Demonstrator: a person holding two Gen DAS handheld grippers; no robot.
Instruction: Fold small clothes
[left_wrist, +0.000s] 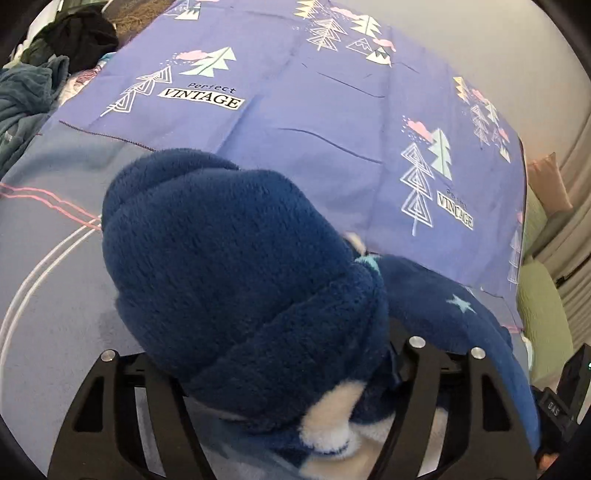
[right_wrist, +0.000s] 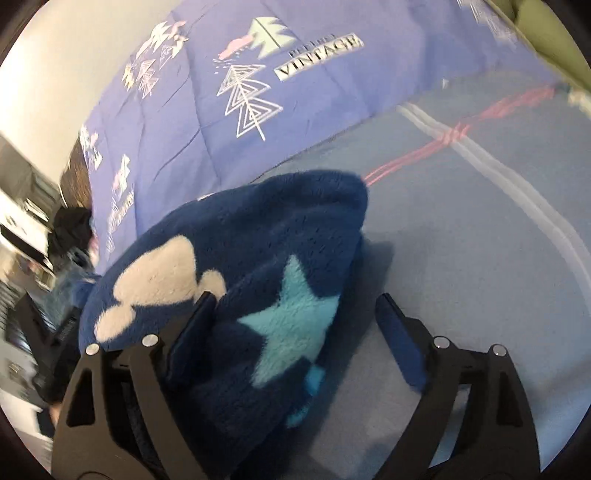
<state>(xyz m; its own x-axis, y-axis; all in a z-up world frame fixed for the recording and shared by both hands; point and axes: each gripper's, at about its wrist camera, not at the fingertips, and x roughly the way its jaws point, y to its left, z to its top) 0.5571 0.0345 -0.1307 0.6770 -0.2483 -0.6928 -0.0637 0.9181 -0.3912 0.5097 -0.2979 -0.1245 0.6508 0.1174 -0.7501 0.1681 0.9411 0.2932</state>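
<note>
A navy fleece garment (left_wrist: 236, 280), plush and printed with pale blue stars and cream patches, lies bunched on the bed, filling the centre and lower half of the left wrist view. It rests on a grey-blue sheet (left_wrist: 48, 266) with white and pink lines; behind it, across the upper frame, spreads a violet quilt (left_wrist: 295, 110) printed with trees and the word "VINTAGE". A heap of dark clothes (left_wrist: 74, 37) sits in the upper left corner.

The left gripper (left_wrist: 266, 373) has its fingertips hidden under the fleece, so where the pads sit cannot be seen; the frame arms stand well apart, and the garment bulges between them. Whether it is gripping or merely straddling the cloth cannot be told.

In the right wrist view, the right gripper (right_wrist: 295, 343) stands wide open. Its left finger (right_wrist: 192, 332) lies against the fleece beside the large star (right_wrist: 291, 325), while the right finger (right_wrist: 399, 339) is clear of the cloth, over bare sheet. It has hold of nothing.

Judging by this, the step in hand is a release: the fleece looks rolled or folded into a thick bundle rather than a flat, tidy fold, so the fold seems partly done. The next move probably calls for finding a free edge of the bundle, pinching it with one gripper while the other steadies the mass, then laying it over squarely. The thick pile may slip or spring open again.
</note>
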